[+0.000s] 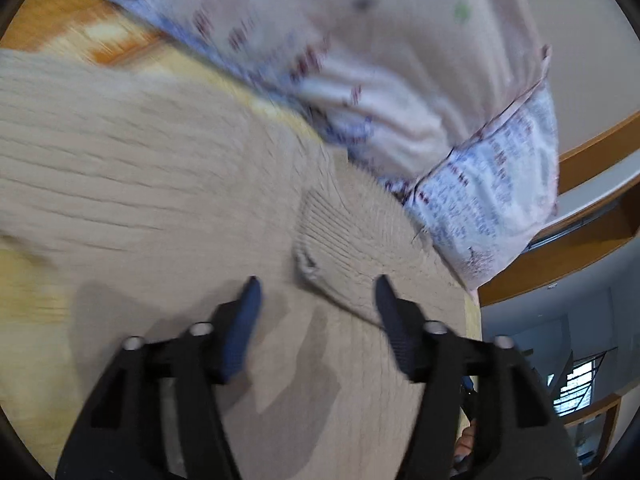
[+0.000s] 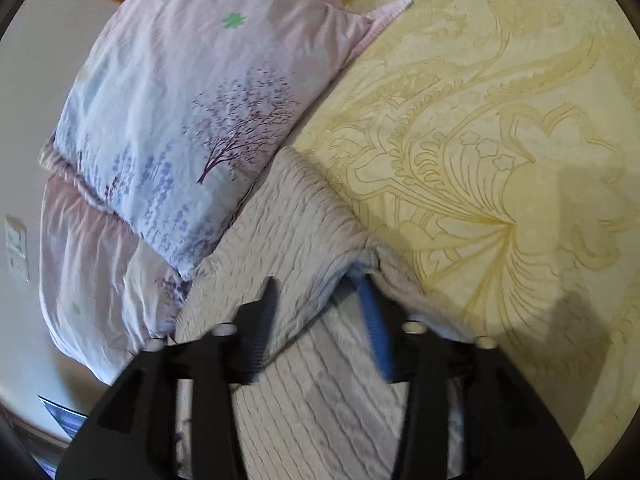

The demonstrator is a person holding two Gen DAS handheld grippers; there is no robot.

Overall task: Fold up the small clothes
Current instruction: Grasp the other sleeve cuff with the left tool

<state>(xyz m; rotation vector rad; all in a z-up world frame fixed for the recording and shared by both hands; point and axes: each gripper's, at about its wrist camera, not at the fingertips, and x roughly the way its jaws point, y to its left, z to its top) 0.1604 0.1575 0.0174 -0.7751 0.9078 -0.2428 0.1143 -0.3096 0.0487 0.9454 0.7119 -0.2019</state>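
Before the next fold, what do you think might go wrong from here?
1. The right gripper has its fingers open around a raised fold of the knit garment; closing may catch only an edge, which could slip.
2. The pillow touches the garment and may snag it.

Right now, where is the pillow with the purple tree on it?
In the right wrist view the pillow sits upper left, on the yellow bedspread, with its lower edge touching the beige knitted garment ahead of the right tool.
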